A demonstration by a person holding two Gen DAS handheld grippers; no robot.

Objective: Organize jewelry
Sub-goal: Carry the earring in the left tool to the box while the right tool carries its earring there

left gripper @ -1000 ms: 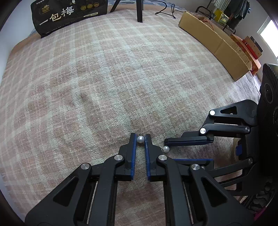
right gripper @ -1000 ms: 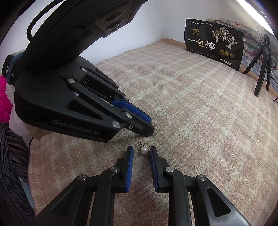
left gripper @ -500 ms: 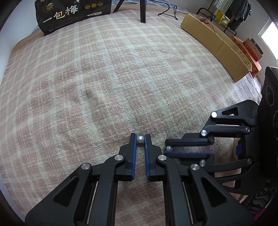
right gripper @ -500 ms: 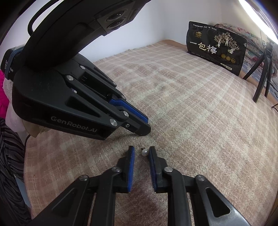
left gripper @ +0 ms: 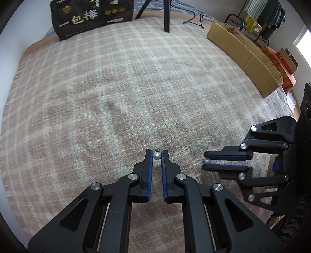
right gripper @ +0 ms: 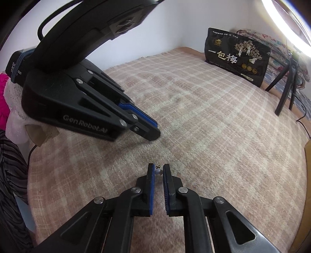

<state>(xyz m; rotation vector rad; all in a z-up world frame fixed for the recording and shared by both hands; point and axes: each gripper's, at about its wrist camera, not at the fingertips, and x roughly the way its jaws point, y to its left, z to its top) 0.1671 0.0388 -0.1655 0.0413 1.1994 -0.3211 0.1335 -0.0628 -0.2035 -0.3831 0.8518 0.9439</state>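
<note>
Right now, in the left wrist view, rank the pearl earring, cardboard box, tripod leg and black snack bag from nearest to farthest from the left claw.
1. Pearl earring, pinched between the left claw's tips.
2. Cardboard box, far right.
3. Tripod leg and black snack bag, top edge: too close to call.

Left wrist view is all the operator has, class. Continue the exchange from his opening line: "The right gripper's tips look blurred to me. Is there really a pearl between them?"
Observer: Yes. The right wrist view shows a small white pearl stud earring between the pads of the right gripper, which looks closed on it.
Operator: Which way does its pin point?
Observer: The thin metal post sticks up past the fingertips.
Operator: Anything behind my left gripper?
Observer: Bright pink fabric shows at the frame's left edge, behind it.
</note>
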